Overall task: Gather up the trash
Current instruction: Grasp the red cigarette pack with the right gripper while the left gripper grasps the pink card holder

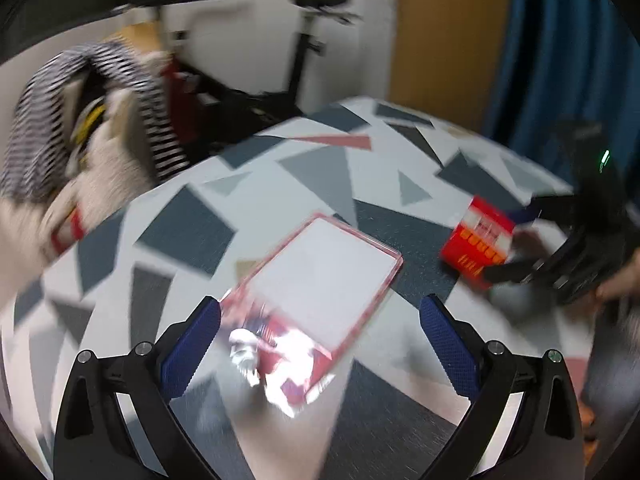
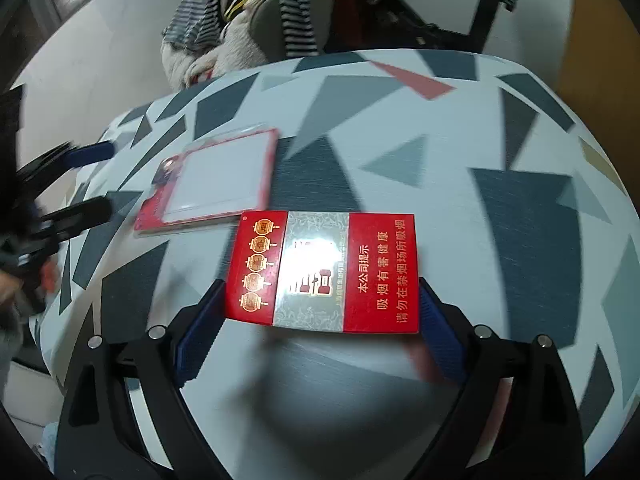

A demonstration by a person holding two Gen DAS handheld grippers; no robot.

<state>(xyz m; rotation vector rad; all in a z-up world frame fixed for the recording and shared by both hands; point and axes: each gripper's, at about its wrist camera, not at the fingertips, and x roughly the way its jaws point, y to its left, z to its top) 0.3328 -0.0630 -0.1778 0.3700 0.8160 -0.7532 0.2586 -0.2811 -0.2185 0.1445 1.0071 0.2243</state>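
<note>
A red cigarette pack [image 2: 322, 272] with gold writing sits between the blue pads of my right gripper [image 2: 320, 312], which is shut on it just above the table; the pack also shows in the left wrist view [image 1: 478, 246]. A flat red-edged clear package with a white card [image 1: 316, 292] lies on the patterned table [image 1: 280, 168]. My left gripper [image 1: 320, 320] is open, its fingers on either side of the package's near end. The package also shows in the right wrist view [image 2: 216, 180], left of the pack.
A chair piled with striped and white clothes [image 1: 80, 128] stands past the table's far left edge. An exercise bike [image 1: 304, 48] stands behind. A blue curtain [image 1: 560, 60] hangs at the right. The table edge curves close to both grippers.
</note>
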